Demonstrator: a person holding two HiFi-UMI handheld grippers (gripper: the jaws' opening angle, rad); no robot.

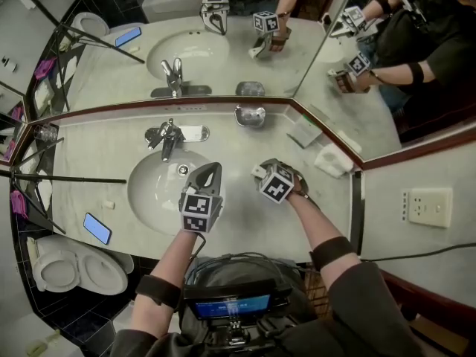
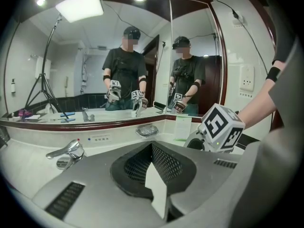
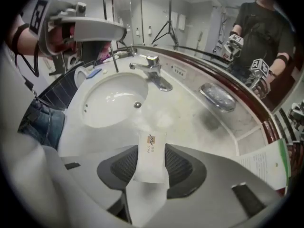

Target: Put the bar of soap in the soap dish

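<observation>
While the wrapped bar of soap (image 3: 152, 159) sits clamped by its long sides in our right hand-held gripper (image 3: 150, 169) over the worktop (image 3: 190, 122), short of the soap dish (image 3: 217, 97), we judge it light, stiff and slick-wrapped, our left hand-held gripper (image 2: 155, 175) closed, empty.

The head view looks from high up, steeply down on the whole worktop (image 1: 97, 155). The sink (image 1: 141, 199) is in the middle and the mirror (image 1: 223, 50) stands along the far edge. The left gripper view sits on the left gripper (image 2: 152, 148), low over the worktop, and looks level at the mirror. The right gripper view sits on the right gripper (image 3: 152, 148), close above the worktop, tipped down at the sink. All three views share the tap (image 1: 169, 136) and the soap dish (image 1: 250, 115) by the far edge.
</observation>
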